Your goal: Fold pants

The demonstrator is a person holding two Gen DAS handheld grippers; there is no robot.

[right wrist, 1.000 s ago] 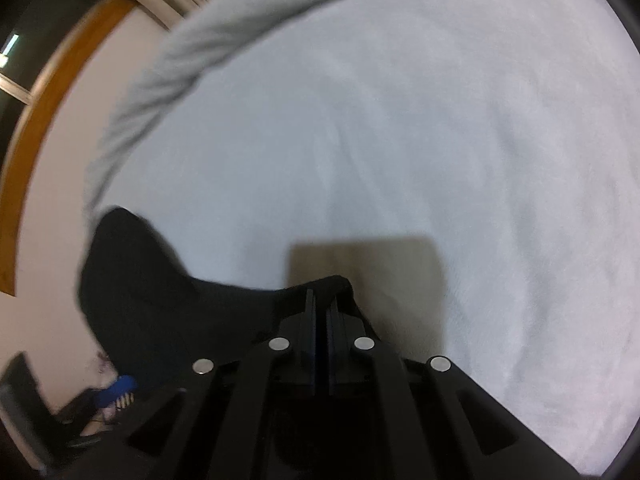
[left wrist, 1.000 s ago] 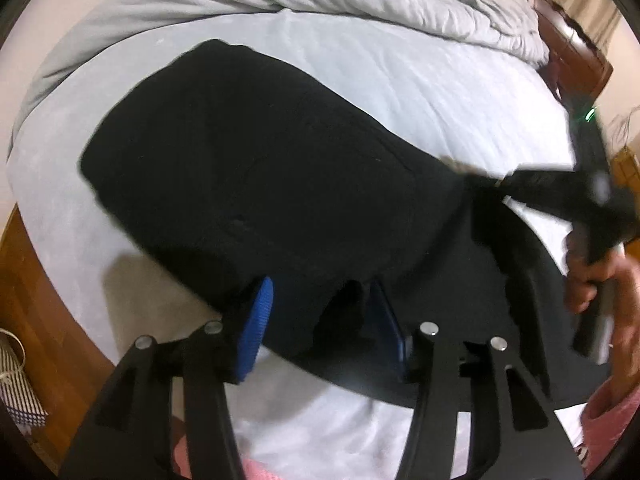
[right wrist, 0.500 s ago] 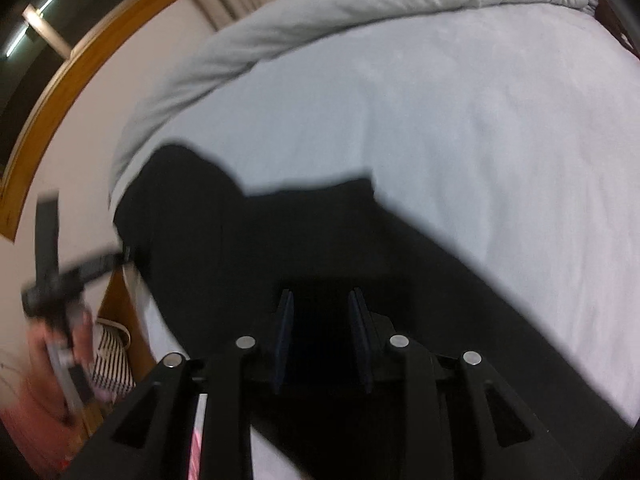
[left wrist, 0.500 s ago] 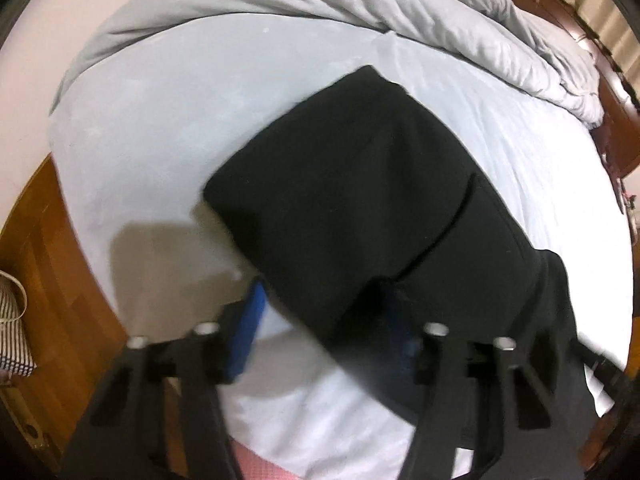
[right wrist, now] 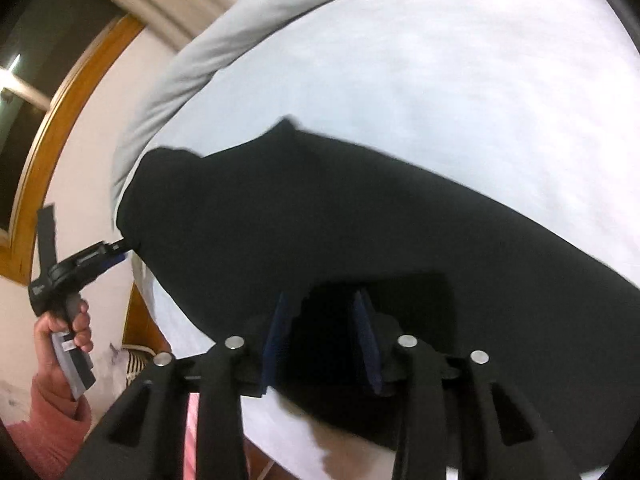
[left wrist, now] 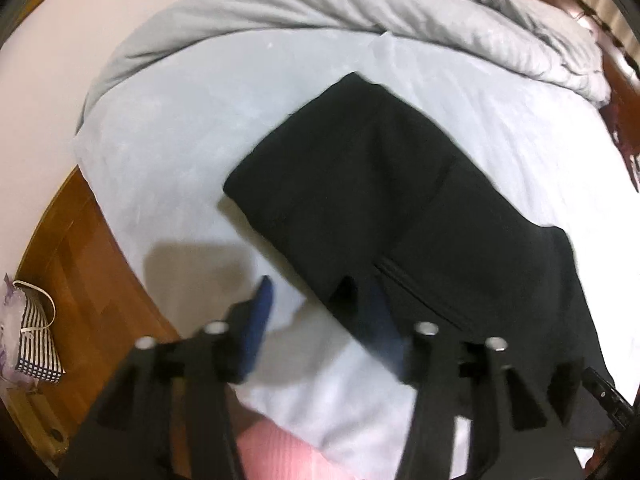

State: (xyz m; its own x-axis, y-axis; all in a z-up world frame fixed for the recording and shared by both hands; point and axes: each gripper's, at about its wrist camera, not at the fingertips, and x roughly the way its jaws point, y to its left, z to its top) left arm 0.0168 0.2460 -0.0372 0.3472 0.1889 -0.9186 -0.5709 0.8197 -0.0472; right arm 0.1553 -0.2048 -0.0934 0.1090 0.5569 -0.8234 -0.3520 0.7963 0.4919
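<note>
Bed sheet (left wrist: 168, 152) | pants (left wrist: 360, 184) ahead of both parted claws, ungripped

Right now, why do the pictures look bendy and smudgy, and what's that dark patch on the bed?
Both wrist views are fisheye, so the bed curves. Left wrist view: motion blur smears the left gripper; the dark patch beside it is a shadow. Right wrist view: the black pants have blurred edges and little visible detail.
</note>
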